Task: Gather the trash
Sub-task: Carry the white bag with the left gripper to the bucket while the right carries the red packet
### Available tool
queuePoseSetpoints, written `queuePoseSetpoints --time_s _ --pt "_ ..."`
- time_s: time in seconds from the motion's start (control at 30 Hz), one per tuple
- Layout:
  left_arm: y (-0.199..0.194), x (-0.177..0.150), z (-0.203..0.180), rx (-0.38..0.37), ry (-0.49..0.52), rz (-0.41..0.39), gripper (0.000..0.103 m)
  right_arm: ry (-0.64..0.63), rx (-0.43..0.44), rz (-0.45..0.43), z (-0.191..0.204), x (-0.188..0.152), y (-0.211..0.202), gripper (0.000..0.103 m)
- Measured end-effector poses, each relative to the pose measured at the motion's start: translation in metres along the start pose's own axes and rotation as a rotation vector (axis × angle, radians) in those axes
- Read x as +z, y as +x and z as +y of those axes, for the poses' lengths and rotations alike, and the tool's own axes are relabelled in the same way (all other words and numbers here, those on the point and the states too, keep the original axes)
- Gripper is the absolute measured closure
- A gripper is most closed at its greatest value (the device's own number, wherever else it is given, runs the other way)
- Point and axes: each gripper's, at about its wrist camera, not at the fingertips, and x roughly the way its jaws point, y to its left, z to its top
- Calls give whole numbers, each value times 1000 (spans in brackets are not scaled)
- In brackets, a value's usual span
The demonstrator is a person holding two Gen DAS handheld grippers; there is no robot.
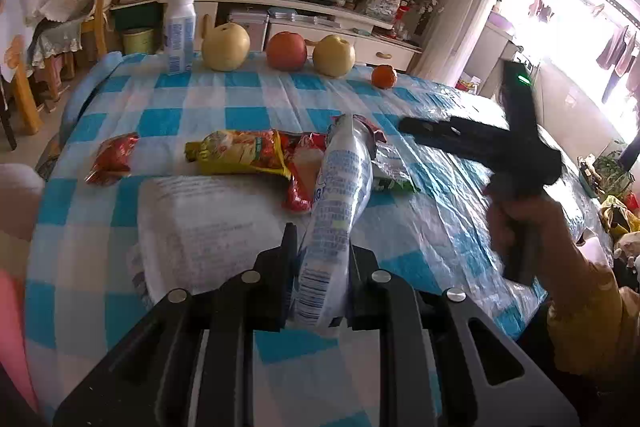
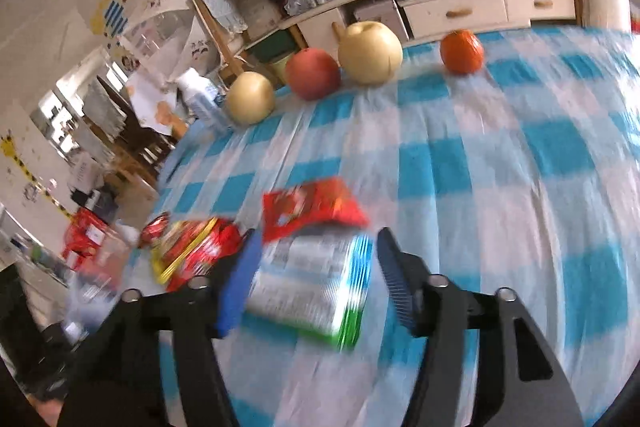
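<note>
My left gripper (image 1: 322, 243) is shut on a white-and-blue plastic wrapper (image 1: 340, 187), which sticks up and away from its jaws over the table. Beyond it lie a yellow-and-red wrapper (image 1: 240, 151), a small red wrapper (image 1: 112, 159) and a silver-and-green wrapper (image 1: 390, 171). My right gripper (image 2: 318, 239) stands open with the silver-and-green wrapper (image 2: 312, 287) flat on the cloth between its blue fingers. A red wrapper (image 2: 312, 211) lies just past the fingertips. In the left wrist view a hand holds the right gripper (image 1: 412, 127) low over the table's right side.
Two pears (image 1: 226, 47), an apple (image 1: 286, 51), an orange (image 1: 384, 77) and a white bottle (image 1: 180, 31) line the far edge of the blue-checked table (image 1: 160, 123). A white sheet (image 1: 200, 227) lies near the left gripper. Chairs stand to the left, a cluttered cabinet behind.
</note>
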Motion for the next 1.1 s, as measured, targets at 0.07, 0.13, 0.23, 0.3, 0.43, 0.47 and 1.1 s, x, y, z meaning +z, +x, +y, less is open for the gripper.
queuePoseSetpoints --time_s 0.07,0.13,0.23,0.3,0.43,0.47,1.1 --pt "-3 -4 0 20 -2 -2 82 -21 -7 30 3 7 16 29" --pt "-2 -8 1 27 -4 6 82 -52 -35 49 9 12 29 24" --pt "3 -12 0 32 -11 23 82 -98 -34 82 17 18 47 23" --pt "7 -12 0 29 -15 30 82 -144 -56 111 23 15 59 23" --pt "8 -11 -1 24 -25 17 82 -272 -167 119 40 10 72 31" --pt "8 -11 -1 22 -28 17 82 -280 -173 116 42 9 72 35" --pt "-19 -16 28 -17 -104 -52 81 -303 -163 -34 77 -1 19 56"
